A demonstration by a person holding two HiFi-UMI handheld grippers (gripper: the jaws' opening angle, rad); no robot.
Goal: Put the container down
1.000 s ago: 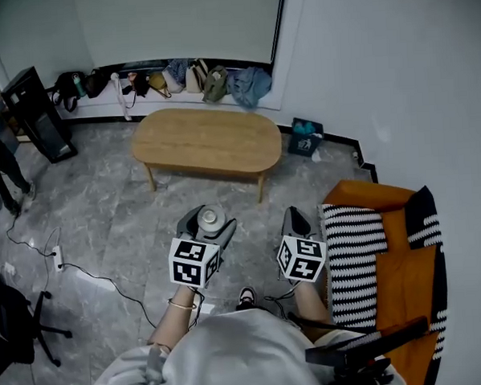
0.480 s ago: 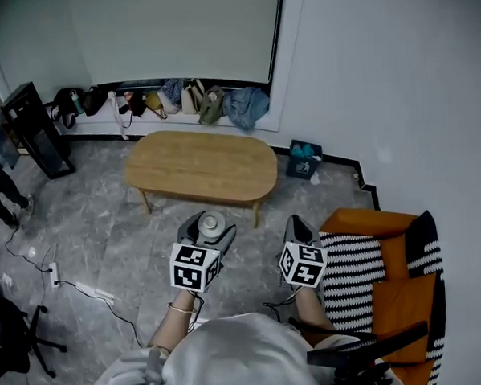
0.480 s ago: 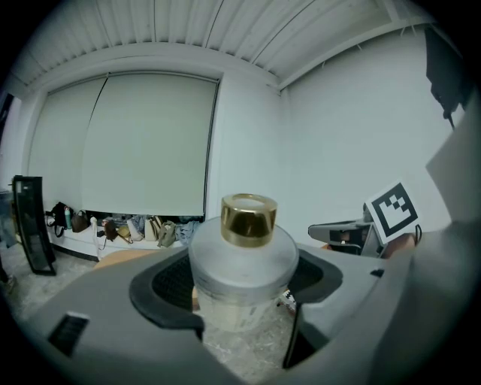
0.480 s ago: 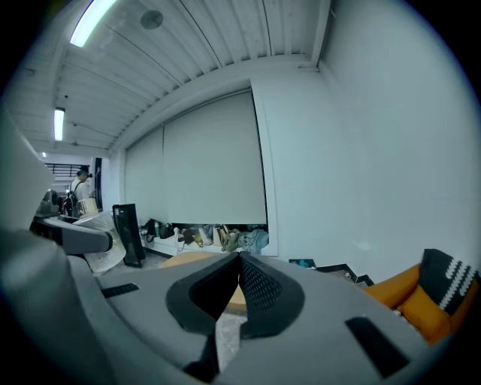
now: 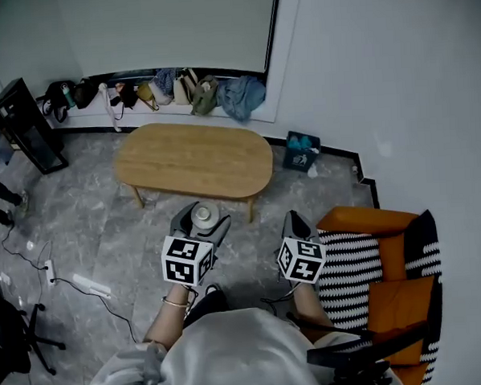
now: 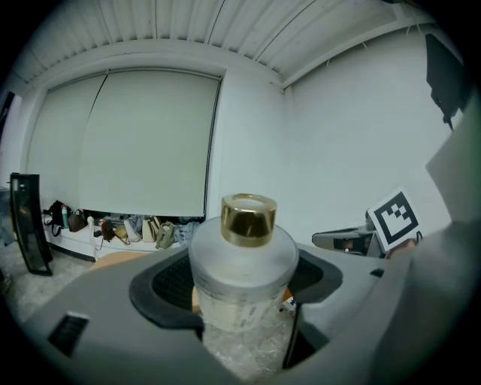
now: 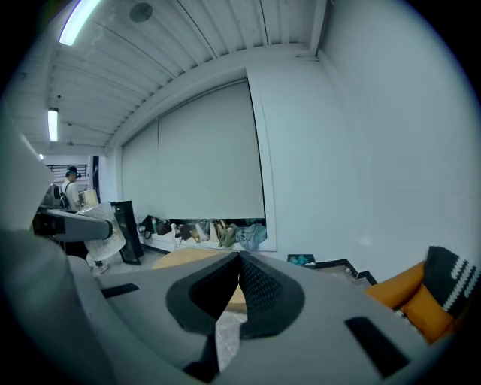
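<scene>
A frosted container (image 5: pixel 205 215) with a gold cap stands upright between the jaws of my left gripper (image 5: pixel 199 219), which is shut on it. It hangs in the air over the grey floor, just short of the near edge of the oval wooden table (image 5: pixel 195 160). In the left gripper view the container (image 6: pixel 242 263) fills the middle, with the black pads (image 6: pixel 174 282) pressed against its sides. My right gripper (image 5: pixel 294 223) is held level beside it, shut with nothing in it; its pads (image 7: pixel 255 289) meet at the tips.
An orange sofa (image 5: pixel 398 288) with black-and-white striped cushions (image 5: pixel 352 258) stands at the right. Bags (image 5: pixel 179 86) line the far wall. A black cabinet (image 5: pixel 24 126) is at the left, a blue box (image 5: pixel 301 154) past the table's right end, cables (image 5: pixel 68 273) on the floor.
The person has stepped forward, so the table now lies closer below the grippers. The container stays clamped in the left gripper, and the right gripper stays shut.
</scene>
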